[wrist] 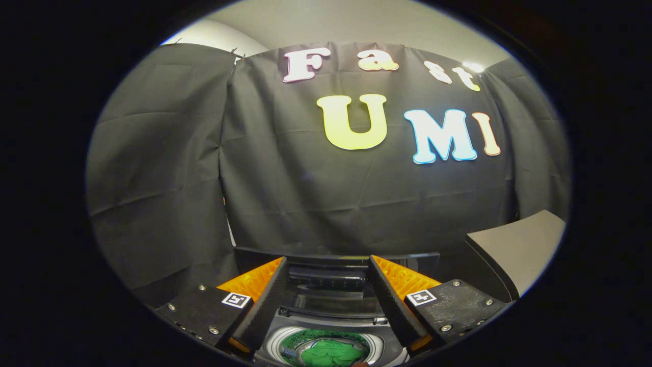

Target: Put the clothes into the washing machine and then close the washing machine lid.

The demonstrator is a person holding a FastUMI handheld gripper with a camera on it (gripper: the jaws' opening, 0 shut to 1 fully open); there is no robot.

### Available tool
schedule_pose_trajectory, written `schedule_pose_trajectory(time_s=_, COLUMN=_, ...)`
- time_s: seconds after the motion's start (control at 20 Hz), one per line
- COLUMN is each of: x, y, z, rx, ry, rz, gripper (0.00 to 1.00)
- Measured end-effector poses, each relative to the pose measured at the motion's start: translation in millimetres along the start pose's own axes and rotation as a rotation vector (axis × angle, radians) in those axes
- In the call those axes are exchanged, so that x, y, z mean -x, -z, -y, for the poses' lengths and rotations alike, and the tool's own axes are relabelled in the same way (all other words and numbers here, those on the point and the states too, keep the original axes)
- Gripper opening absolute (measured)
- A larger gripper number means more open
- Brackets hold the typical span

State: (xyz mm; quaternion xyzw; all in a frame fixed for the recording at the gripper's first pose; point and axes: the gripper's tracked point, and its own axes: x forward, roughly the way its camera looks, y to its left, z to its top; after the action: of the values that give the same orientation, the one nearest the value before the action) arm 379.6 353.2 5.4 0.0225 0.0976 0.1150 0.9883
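**Clothes in the drum, lid up**

We take the washing machine (326,306) as our landmark and move from left to right across it.

To its left and behind it hangs the booth's black cloth wall (163,168), creased and pinned along the top.

The left finger (265,300) of our gripper (327,262) reaches forward over the machine's left side.

Between the two fingers, and below them, we look down into the round drum. A green garment (331,352) lies bunched inside it, ringed by the pale rim of the tub. We judge the clothes are in, and so the first part of the job looks done.

Just beyond the drum, the dark lid (336,272) stands raised at the back of the machine; we take it that closing it is what is left.

The right finger (389,300) reaches over the machine's right side. The fingers are spread wide, with nothing held between them and nothing touching them, which suits a gripper with no hold on the garment.

To the right of the machine sits a flat grey surface (519,244), tilted in our view.
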Motion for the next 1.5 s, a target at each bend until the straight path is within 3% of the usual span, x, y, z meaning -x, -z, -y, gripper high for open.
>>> schedule_pose_trajectory(time_s=0.8, x=-93.0, y=-10.7, z=-3.0, rx=-0.004, ry=0.05, rz=-0.099, gripper=0.96)
schedule_pose_trajectory(time_s=1.05, x=-117.2, y=-0.6, z=6.8, rx=-0.084, ry=0.092, rz=-0.193, gripper=0.96)
schedule_pose_trajectory(time_s=1.5, x=-138.1, y=47.8, z=20.2, rx=-0.116, ry=0.164, rz=-0.496, gripper=0.96)
